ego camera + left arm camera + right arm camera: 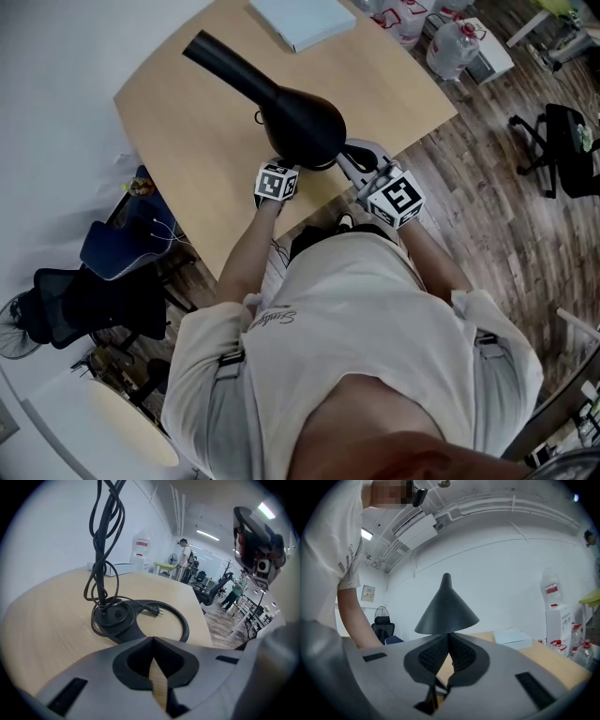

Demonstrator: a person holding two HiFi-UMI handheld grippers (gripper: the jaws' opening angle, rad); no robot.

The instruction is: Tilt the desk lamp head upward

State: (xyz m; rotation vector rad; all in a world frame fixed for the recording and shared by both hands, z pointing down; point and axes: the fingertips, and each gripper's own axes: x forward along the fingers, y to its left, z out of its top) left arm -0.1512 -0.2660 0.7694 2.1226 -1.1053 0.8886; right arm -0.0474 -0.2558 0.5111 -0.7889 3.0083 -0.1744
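The left gripper [153, 639] has its jaws clenched tip to tip with nothing between them; only a sliver of pale wood shows through the hollow behind the tips. Just past them lies the lamp base [112, 616], a flat black disc set into an open black ring that rests on the table [197, 131]. A black cord [101, 550] climbs from the disc in loose twists, and its plug [153, 611] lies inside the ring.

The right gripper [448, 634] is clenched too, its ribbed dark pads meeting right under the wide rim of the lamp head [446, 609]. From here I cannot be sure whether the tips nip that rim or merely sit against it. The lamp head is a smooth matte black cone. In the head view it stretches across the table, narrow end away from the person and broad end towards them, covering the left gripper's jaws, and both marker cubes sit close beside its broad end.

Further back on the table lies a flat pale blue box [302, 19], well apart from the lamp. The table top is light wood grain with rounded corners. Beyond its far edge stand clear water bottles [455, 42] on a dark plank floor [506, 206]. A black office chair [80, 300] and a blue seat [122, 246] sit at the person's left. The left gripper view shows a white-walled open office with strip lights, a water dispenser [140, 550] and people standing far off [185, 557].
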